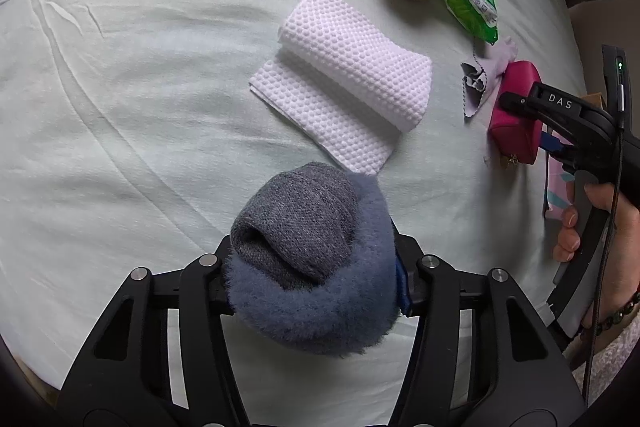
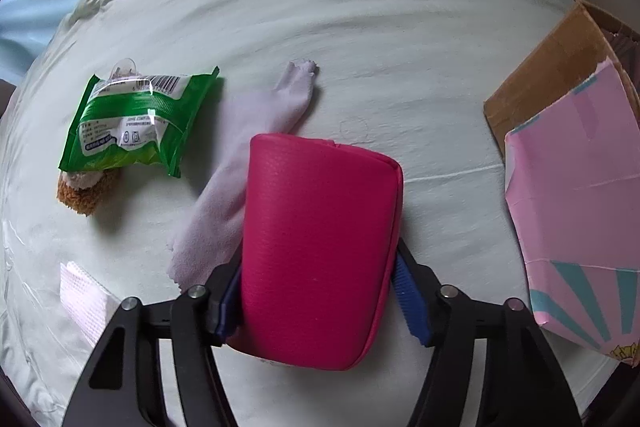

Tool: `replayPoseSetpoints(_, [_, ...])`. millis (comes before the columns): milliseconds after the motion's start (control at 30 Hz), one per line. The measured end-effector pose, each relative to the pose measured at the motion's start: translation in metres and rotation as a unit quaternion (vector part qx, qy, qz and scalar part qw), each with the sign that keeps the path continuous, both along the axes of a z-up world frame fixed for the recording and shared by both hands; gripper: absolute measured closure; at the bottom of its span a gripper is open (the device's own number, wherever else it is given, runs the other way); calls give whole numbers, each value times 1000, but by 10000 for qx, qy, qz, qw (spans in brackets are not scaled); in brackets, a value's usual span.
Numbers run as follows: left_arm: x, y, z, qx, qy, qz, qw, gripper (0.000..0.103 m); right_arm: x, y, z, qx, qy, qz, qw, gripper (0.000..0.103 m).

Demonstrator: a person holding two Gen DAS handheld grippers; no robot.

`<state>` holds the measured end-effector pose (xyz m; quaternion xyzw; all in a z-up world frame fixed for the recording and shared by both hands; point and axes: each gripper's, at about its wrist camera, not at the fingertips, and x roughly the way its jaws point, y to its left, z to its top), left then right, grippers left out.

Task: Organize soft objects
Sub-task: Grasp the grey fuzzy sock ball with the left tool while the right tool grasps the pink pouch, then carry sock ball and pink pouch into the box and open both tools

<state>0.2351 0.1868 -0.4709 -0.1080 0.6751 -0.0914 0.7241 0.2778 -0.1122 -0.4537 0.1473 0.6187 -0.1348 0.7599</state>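
1. The sock bundle (image 1: 308, 259), grey inside blue fuzz, is clamped between the left gripper (image 1: 316, 267) pads on the bed sheet (image 1: 120, 107).
2. The pink pouch (image 2: 320, 251) is flanked by the right gripper (image 2: 324, 303); the left pad is seen touching, the right pad just clear, so no firm grip is noted.
3. The white towel (image 1: 344, 79) is seen just beyond the bundle.

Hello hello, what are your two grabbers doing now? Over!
Left gripper jaws around grey-blue fuzzy sock bundle. Right gripper jaws around pink padded pouch. Pale lilac cloth under pouch's edge.

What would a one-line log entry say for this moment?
left gripper: clamped on grey sock bundle | right gripper: around pink pouch, grip unclear | surface: bed sheet
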Motion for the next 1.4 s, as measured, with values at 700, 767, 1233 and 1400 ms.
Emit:
replayPoseSetpoints(700, [-26,25,126,195,-1308,-85,9912,54,-50,31,118,19,-942,447,9946,60])
replayPoseSetpoints(767, [-30,29,148,193,-1480,-82,9888,54,-62,33,139,30,-1045,482,9934,60])
replayPoseSetpoints(1233, [-40,5,273,-45,-2360,-302,9713,54,-128,28,267,-54,-1665,694,9836,60])
replayPoseSetpoints(1400, [-42,-31,305,-124,-2588,-554,9643,54,-149,1,300,-92,-1883,559,9805,60])
